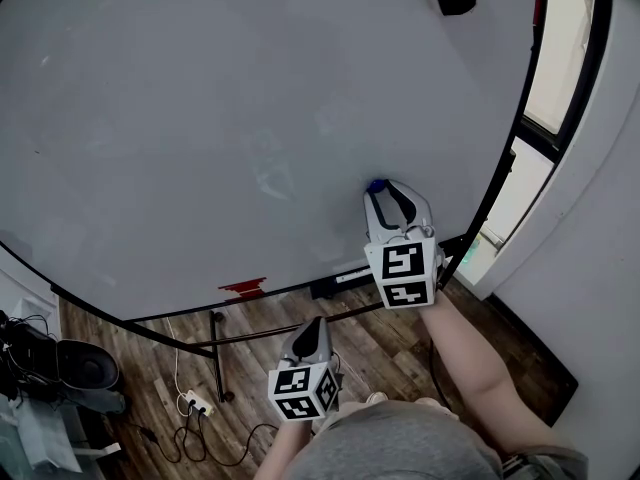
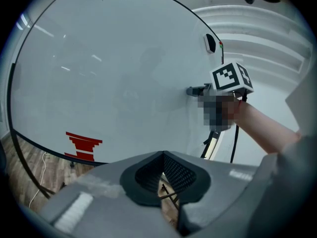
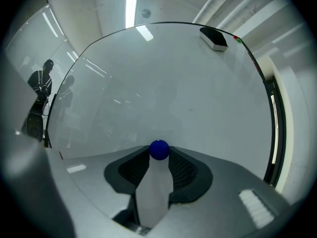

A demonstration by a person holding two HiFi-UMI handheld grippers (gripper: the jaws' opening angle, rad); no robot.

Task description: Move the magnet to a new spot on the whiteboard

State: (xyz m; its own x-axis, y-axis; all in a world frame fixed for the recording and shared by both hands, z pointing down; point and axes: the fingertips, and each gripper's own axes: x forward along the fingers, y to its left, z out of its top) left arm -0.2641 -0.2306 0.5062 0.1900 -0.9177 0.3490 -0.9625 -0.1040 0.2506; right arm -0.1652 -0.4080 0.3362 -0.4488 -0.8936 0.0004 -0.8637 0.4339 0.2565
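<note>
magnet (image 3: 159, 149): blue, on whiteboard (image 1: 200, 118), toward lower right corner
right claw (image 1: 386, 191): holding magnet, tips against both its sides, at the board
left claw (image 2: 162, 155): narrow, tips together, nothing between, below whiteboard's bottom edge

Bright even light, fisheye-warped dark edges

Room from my feed: plank floor (image 1: 390, 343), white wall (image 1: 600, 268), black-framed windows (image 1: 565, 48).
I see a white power strip (image 1: 198, 403) with loose cables (image 1: 200, 436) on the floor, dark gear (image 1: 60, 368) bunched at the left edge, bright panes at the right, and a long ceiling light (image 3: 131, 4) overhead.
</note>
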